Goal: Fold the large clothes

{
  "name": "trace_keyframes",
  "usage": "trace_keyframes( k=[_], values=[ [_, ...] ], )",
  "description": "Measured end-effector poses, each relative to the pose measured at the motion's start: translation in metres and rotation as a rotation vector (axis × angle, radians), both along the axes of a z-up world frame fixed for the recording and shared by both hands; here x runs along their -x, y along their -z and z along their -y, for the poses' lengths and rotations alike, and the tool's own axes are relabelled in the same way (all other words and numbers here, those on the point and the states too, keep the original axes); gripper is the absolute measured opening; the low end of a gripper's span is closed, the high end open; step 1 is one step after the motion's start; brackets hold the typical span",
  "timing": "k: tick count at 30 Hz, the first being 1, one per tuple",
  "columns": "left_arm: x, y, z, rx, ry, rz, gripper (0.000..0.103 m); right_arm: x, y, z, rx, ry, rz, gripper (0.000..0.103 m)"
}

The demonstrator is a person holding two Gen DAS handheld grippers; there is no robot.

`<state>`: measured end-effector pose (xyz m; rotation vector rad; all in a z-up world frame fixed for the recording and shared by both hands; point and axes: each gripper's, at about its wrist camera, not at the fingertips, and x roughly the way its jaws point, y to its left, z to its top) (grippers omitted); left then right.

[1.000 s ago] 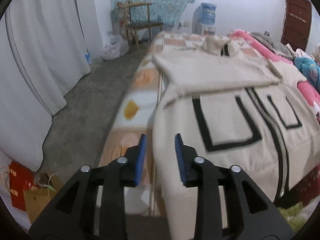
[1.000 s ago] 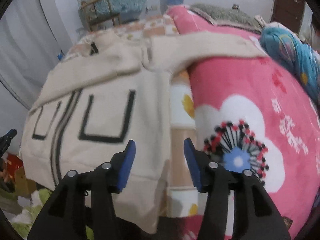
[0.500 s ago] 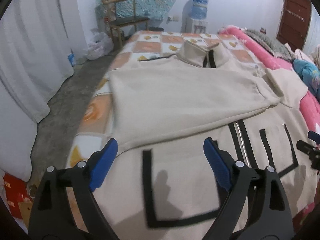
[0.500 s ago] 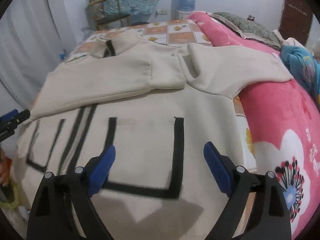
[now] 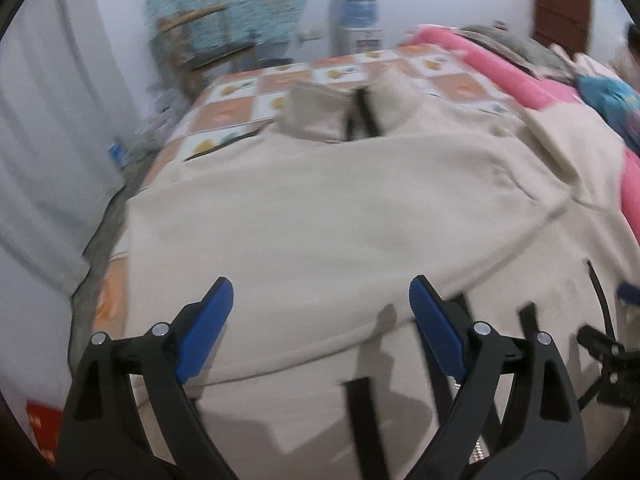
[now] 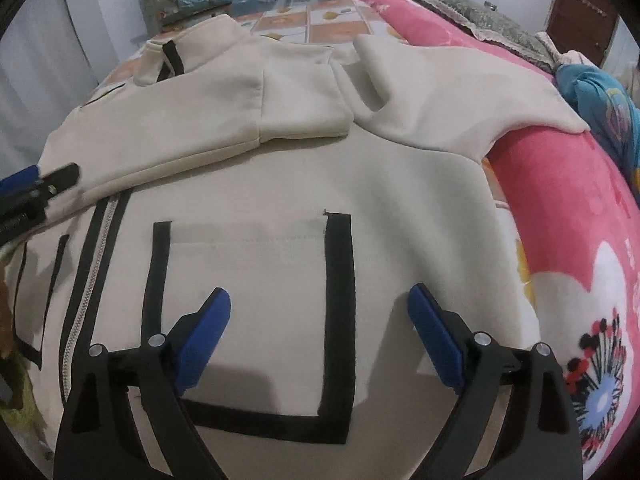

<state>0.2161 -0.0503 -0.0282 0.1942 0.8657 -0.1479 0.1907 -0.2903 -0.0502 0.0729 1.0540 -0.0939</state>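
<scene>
A cream jacket [image 6: 400,184] lies front-up across the bed [image 5: 280,80], collar toward the far end, its zip [image 6: 86,292] and black-trimmed pocket [image 6: 256,300] facing up. One sleeve [image 6: 192,128] is already folded across the chest; the other sleeve [image 6: 460,96] still spreads out onto the pink blanket [image 6: 580,220].

Both tools are released and hold nothing. The left gripper [image 5: 320,320] hovers with its fingers spread wide over the lower edge of the folded sleeve. The right gripper [image 6: 318,320] hangs over the pocket, also spread wide.

The step in hand looks like taking up the spread sleeve and laying it across the chest to match the first.

To do it well, the right gripper should travel up and outward to the cuff end of that sleeve, near the collar side, and bite only the sleeve cloth, not the body beneath. Lift just enough to clear the chest, then carry it across so its edge runs level with the folded sleeve. The left gripper can press the shoulder seam lightly to keep the body from dragging. The fleece looks thick and limp, so a shallow bite may slip.
</scene>
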Motion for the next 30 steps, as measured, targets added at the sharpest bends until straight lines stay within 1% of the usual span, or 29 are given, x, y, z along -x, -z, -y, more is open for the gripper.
trace_keyframes(
  k=[1, 3, 5, 6, 8, 9, 12, 13, 15, 16, 18, 19, 21, 23, 27, 28, 30],
  values=[
    [0.006, 0.001, 0.006, -0.011, 0.041, 0.021, 0.086, 0.001, -0.001, 0.003, -0.022, -0.003, 0.008, 0.089],
    [0.018, 0.005, 0.018, -0.07, 0.108, 0.065, 0.086, 0.002, -0.007, 0.013, -0.104, 0.008, 0.029, 0.09],
    [0.03, 0.01, 0.03, -0.164, 0.158, 0.11, 0.084, 0.001, -0.017, 0.025, -0.208, 0.026, 0.066, 0.09],
    [0.033, 0.012, 0.032, -0.193, 0.168, 0.123, 0.078, 0.0, -0.024, 0.032, -0.271, 0.041, 0.093, 0.09],
    [0.038, 0.015, 0.035, -0.255, 0.179, 0.145, 0.07, -0.003, -0.034, 0.043, -0.372, 0.073, 0.134, 0.089],
    [0.039, 0.015, 0.035, -0.266, 0.179, 0.153, 0.064, -0.005, -0.039, 0.049, -0.439, 0.091, 0.153, 0.089],
    [0.039, 0.012, 0.026, -0.268, 0.179, 0.159, 0.057, -0.008, -0.046, 0.064, -0.618, 0.144, 0.174, 0.088],
    [0.039, 0.013, 0.023, -0.26, 0.179, 0.153, 0.055, -0.009, -0.045, 0.069, -0.704, 0.169, 0.176, 0.086],
    [0.038, 0.016, 0.017, -0.244, 0.175, 0.126, 0.053, -0.012, -0.043, 0.071, -0.78, 0.197, 0.172, 0.08],
    [0.035, 0.019, 0.014, -0.228, 0.171, 0.108, 0.053, -0.016, -0.04, 0.07, -0.805, 0.214, 0.163, 0.079],
    [0.032, 0.024, 0.007, -0.193, 0.156, 0.078, 0.053, -0.025, -0.035, 0.07, -0.816, 0.233, 0.14, 0.071],
    [0.031, 0.025, 0.005, -0.181, 0.15, 0.075, 0.052, -0.031, -0.032, 0.069, -0.823, 0.242, 0.131, 0.07],
    [0.026, 0.024, -0.003, -0.133, 0.136, 0.066, 0.047, -0.041, -0.025, 0.07, -0.814, 0.265, 0.125, 0.063],
    [0.022, 0.025, -0.008, -0.097, 0.127, 0.054, 0.044, -0.053, -0.016, 0.075, -0.796, 0.304, 0.11, 0.057],
    [0.018, 0.028, -0.011, -0.052, 0.125, 0.025, 0.042, -0.073, 0.005, 0.084, -0.805, 0.357, 0.075, 0.045],
    [0.017, 0.029, -0.011, -0.048, 0.126, 0.023, 0.042, -0.078, 0.011, 0.085, -0.799, 0.374, 0.067, 0.043],
    [0.017, 0.029, -0.012, -0.041, 0.129, 0.019, 0.039, -0.084, 0.017, 0.086, -0.776, 0.381, 0.063, 0.034]
  ],
)
